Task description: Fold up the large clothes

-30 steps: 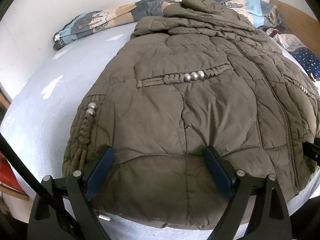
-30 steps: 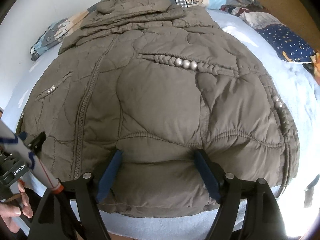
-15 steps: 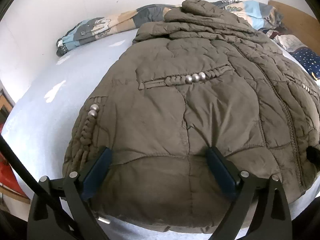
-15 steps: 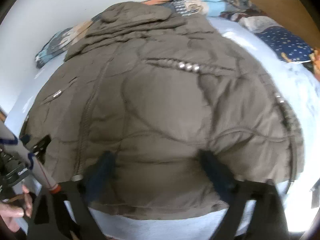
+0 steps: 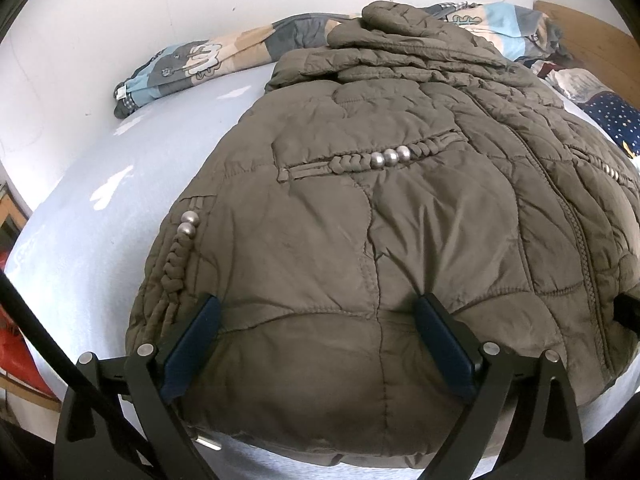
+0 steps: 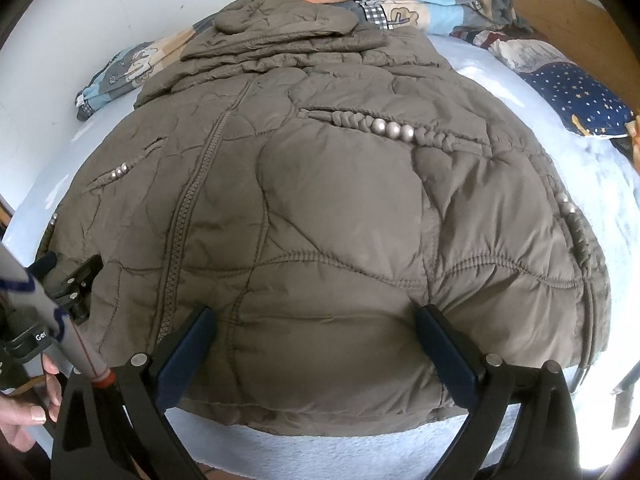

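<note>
Both grippers stand wide apart over the near hem of the jacket [image 5: 360,240], clamped on nothing. Left gripper [image 5: 316,312] straddles the hem's left part, its blue pads [image 5: 192,344] resting on or just above the padding; whether they touch I cannot tell. Right gripper [image 6: 312,320] does the same over the hem's right part. Its jaws have just been opening, as have the left's, with only the puffed cloth lying between them, unpinched. A hand [image 6: 28,412] shows at the lower left of the right view, beside the other tool.

Jacket lies flat and zipped on the bed [image 5: 104,184], hem nearest, zip [image 6: 188,216] running away up the middle, beaded pocket trims [image 5: 388,156] either side, and its hood [image 6: 276,20] folded at the far end. Beyond it a patterned quilt [image 5: 188,64] lies along the wall, and a starred pillow [image 6: 576,92] sits off to the right.

Risks, as I judge them: the fill is thick and slick, so a shallow bite would take only the top layer and the fold would drag open. Uneven lifts by the two hands would skew the fold. Pads closing on the zip or beads could slip. Hem sits close to the bed's edge, so a pull this way could slide the jacket off.
</note>
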A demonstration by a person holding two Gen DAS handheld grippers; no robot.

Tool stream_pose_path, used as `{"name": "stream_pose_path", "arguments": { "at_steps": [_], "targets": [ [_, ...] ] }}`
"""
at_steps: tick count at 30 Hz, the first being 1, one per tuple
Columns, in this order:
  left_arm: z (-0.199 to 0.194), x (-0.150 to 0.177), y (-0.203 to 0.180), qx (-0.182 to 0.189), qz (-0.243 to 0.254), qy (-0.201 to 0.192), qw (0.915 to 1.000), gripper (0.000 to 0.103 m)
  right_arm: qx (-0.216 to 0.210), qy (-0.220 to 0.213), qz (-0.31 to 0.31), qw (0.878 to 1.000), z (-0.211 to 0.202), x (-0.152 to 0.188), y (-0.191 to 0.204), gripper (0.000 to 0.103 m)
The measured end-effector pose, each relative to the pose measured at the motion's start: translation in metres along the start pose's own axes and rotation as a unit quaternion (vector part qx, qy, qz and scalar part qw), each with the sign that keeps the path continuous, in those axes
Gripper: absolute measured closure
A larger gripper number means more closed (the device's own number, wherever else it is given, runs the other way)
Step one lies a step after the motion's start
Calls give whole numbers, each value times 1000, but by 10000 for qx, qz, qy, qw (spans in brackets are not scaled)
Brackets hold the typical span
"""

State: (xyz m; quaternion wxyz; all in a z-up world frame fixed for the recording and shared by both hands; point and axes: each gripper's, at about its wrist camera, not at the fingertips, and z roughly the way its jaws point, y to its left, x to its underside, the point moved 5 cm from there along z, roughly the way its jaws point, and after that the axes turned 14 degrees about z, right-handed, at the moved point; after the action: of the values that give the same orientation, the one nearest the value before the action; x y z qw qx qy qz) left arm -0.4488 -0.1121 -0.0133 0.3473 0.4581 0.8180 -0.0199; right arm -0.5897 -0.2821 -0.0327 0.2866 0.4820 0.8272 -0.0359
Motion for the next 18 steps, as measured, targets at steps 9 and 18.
{"name": "stream_pose_path", "arguments": {
  "at_steps": [9, 18],
  "targets": [
    [-2, 1, 1, 40, 27, -15, 10000, 5, -57, 148, 1, 9999, 0, -3, -3, 1],
    [-3, -2, 3, 242, 119, 81, 9996, 5, -661, -202, 657, 9954, -52, -35, -32, 1]
  ]
}}
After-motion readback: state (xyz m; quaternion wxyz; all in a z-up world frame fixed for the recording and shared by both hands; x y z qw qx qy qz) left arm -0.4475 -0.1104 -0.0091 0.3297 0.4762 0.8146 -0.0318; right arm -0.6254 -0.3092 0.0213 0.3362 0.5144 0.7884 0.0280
